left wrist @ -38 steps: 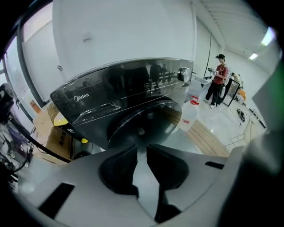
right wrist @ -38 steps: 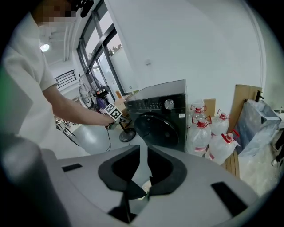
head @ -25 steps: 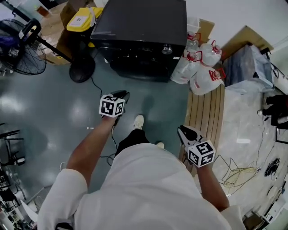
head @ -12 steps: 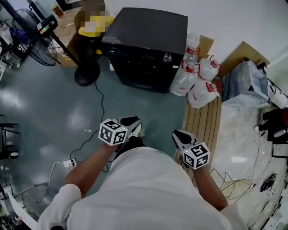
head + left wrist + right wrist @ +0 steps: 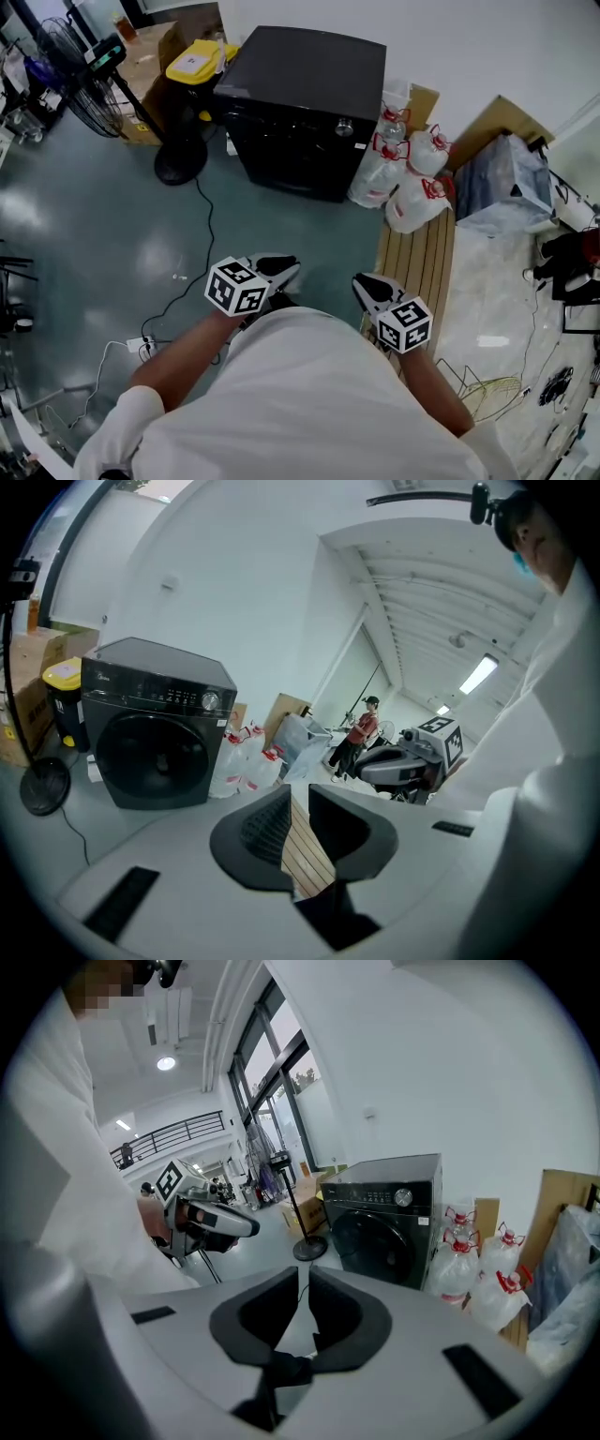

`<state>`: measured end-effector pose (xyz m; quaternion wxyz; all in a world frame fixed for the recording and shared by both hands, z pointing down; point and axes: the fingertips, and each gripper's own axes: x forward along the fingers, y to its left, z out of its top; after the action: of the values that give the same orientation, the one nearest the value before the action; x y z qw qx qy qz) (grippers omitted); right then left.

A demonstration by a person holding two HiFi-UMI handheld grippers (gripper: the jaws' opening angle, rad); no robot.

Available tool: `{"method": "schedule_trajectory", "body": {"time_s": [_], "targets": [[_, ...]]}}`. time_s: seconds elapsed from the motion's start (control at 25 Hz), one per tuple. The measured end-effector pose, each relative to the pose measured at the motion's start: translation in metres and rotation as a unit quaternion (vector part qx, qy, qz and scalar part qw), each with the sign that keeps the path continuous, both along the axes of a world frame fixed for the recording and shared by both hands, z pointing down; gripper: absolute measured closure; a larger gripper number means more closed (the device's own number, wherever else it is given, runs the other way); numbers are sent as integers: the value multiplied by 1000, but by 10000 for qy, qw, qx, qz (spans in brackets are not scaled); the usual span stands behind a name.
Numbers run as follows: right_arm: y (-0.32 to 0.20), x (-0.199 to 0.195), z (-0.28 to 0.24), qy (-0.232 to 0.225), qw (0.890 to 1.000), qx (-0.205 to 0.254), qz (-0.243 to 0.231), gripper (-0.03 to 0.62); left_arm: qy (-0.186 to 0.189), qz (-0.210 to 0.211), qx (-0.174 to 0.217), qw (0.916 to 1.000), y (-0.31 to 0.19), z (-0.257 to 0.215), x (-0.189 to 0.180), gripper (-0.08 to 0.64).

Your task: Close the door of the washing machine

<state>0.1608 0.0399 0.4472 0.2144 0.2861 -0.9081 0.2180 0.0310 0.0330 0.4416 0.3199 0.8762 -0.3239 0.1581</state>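
Close to the person's body, the left gripper point(image 5: 286, 269) and right gripper point(image 5: 360, 283) hang level and point forward. Each has its jaws drawn almost together, with a thin slit between them and nothing inside. Both are well apart from the washer.

Below them is a smooth, glossy grey floor point(image 5: 141, 244) crossed by a thin cable point(image 5: 202, 225). A slatted wooden board point(image 5: 422, 262) lies to the right.

Farther on, the black washer point(image 5: 305, 103) stands against the white wall point(image 5: 469, 47), with its front toward the person. Its round door point(image 5: 153, 752) appears to sit flush in the front panel, so it looks latched already. Which side carries the hinge cannot be told.

A door like this is probably rigid and fairly heavy, swinging on one hinge. Shut jaws pressed flat against the rim opposite the hinge should suit it better than a grip on the slick dark pane.

Water jugs point(image 5: 412, 178) crowd the washer's right side. A pedestal fan point(image 5: 89, 84) and cardboard boxes point(image 5: 150, 56) stand to its left, so the straight approach over bare floor looks easiest.
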Motion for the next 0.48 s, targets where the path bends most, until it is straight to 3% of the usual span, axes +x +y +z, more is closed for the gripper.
{"method": "schedule_trajectory", "body": {"time_s": [0.48], "targets": [[-3,-4,-3,90,9998,148,-139,557,-3,20,49,10000,-8,-1,4,491]]}}
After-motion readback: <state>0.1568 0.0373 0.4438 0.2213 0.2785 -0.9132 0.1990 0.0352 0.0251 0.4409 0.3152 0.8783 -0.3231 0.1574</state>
